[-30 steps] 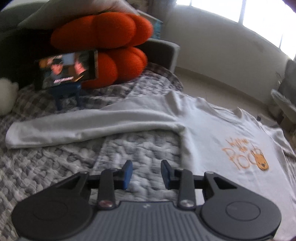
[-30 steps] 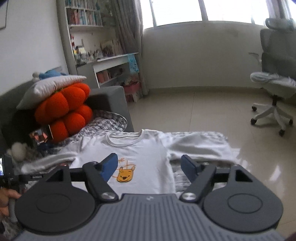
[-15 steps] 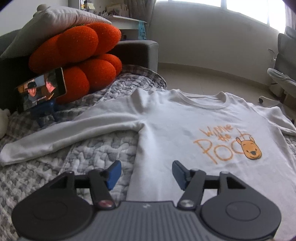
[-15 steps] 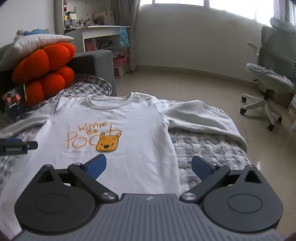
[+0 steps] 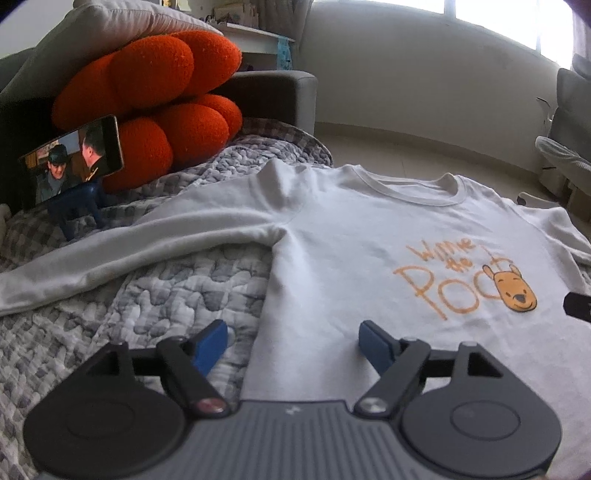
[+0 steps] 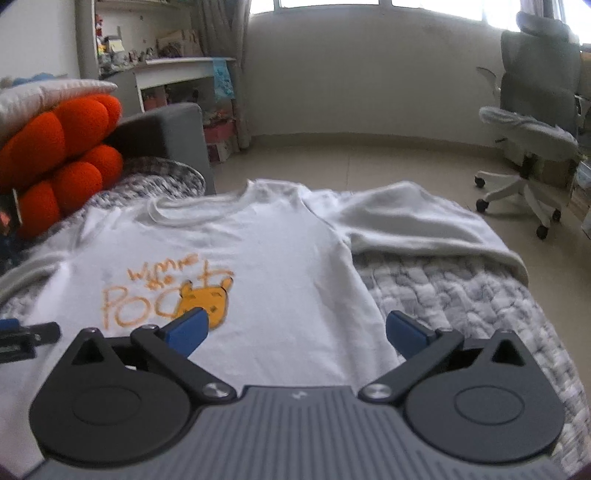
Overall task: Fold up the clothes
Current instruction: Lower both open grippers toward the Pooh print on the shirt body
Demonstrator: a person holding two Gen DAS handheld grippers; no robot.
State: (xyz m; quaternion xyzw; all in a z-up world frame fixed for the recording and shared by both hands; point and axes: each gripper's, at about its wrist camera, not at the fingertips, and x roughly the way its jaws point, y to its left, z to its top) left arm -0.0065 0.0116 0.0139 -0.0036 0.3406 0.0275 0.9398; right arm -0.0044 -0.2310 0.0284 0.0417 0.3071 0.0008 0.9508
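While spread flat, front up, on the quilt, shirt lay with collar toward 12 o'clock and sleeves out toward 9 and 3. Left gripper: spread wide, empty, straddling the shirt's side edge. Right gripper: spread wide, empty, over the shirt's other side edge. Orange cushion and phone toward 10 o'clock; chair toward 2.

I count one white long-sleeved Winnie the Pooh shirt, one orange knot cushion, one grey pillow on top, one phone on one blue stand, one quilted blanket and one office chair.
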